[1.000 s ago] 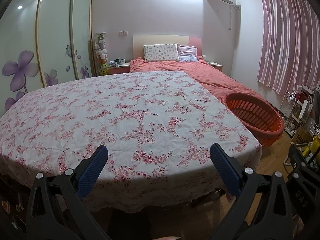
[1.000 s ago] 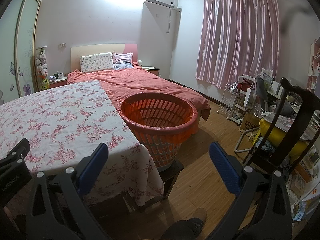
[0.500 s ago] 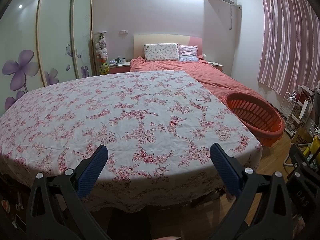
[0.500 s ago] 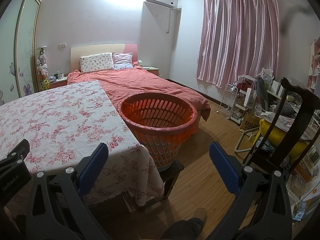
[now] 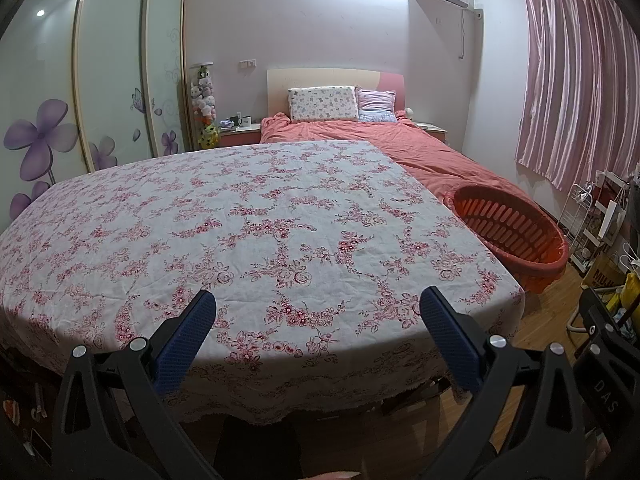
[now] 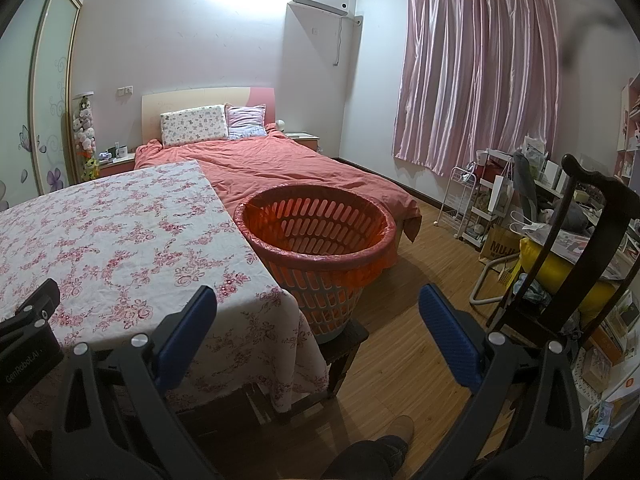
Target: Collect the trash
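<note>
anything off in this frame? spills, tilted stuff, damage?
One oddity: the round orange slatted plastic basket stands raised on a small dark stool beside the floral-clothed table, not on the floor. It looks upright, with a red liner over its rim. No spills or damage visible. Both tongs, left and right, are open and empty.

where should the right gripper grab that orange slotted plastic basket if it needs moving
Grip the thick rolled rim of the orange slotted plastic basket at its near edge, coming from above with one finger inside and one outside. It stands upright and open-topped on a dark wooden stool; the round wall is too wide for the open right gripper.
</note>
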`<state>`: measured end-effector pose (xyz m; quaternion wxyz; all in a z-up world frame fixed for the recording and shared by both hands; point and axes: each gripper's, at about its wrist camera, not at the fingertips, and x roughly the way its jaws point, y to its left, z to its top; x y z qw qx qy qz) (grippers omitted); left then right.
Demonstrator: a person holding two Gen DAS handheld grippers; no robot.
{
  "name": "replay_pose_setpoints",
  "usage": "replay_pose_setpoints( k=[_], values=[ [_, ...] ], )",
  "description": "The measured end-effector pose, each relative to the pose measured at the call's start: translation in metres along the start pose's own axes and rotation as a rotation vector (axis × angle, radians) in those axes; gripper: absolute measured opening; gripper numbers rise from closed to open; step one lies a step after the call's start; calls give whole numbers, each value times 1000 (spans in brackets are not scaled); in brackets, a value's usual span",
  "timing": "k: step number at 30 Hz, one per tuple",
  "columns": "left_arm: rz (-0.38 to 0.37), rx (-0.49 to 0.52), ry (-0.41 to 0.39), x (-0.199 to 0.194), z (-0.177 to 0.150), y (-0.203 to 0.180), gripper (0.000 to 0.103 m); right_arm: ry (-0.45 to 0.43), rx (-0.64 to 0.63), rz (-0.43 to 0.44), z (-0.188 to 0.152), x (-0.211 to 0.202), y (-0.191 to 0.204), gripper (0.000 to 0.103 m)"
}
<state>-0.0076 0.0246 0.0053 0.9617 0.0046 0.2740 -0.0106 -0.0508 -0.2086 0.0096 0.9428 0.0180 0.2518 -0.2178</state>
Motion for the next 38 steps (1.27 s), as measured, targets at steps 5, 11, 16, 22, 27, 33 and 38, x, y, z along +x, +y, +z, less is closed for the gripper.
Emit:
replay_pose_setpoints(
  k=[5, 11, 16, 22, 27, 33, 38],
  values=[
    [0, 1, 2, 0, -1, -1, 100, 0, 0, 0, 0, 0, 1, 99],
    [-1, 1, 3, 0, -1, -1, 100, 1, 1, 0, 0, -1, 0, 99],
    [-1, 1, 3, 0, -1, -1, 100, 1, 2, 0, 0, -1, 0, 99],
    [-3, 1, 5, 1, -1, -1, 100, 1, 1, 0, 0, -1, 0, 99],
    [-3, 2, 3, 1, -2, -3, 100, 2, 2, 0, 0, -2, 0, 99],
    [-3, 0, 3, 1, -2, -3, 100, 3, 1, 1, 0, -2, 0, 99],
    [-4, 1, 2, 0, -3, -3, 100, 3, 2, 1, 0, -2, 0, 99]
  ],
)
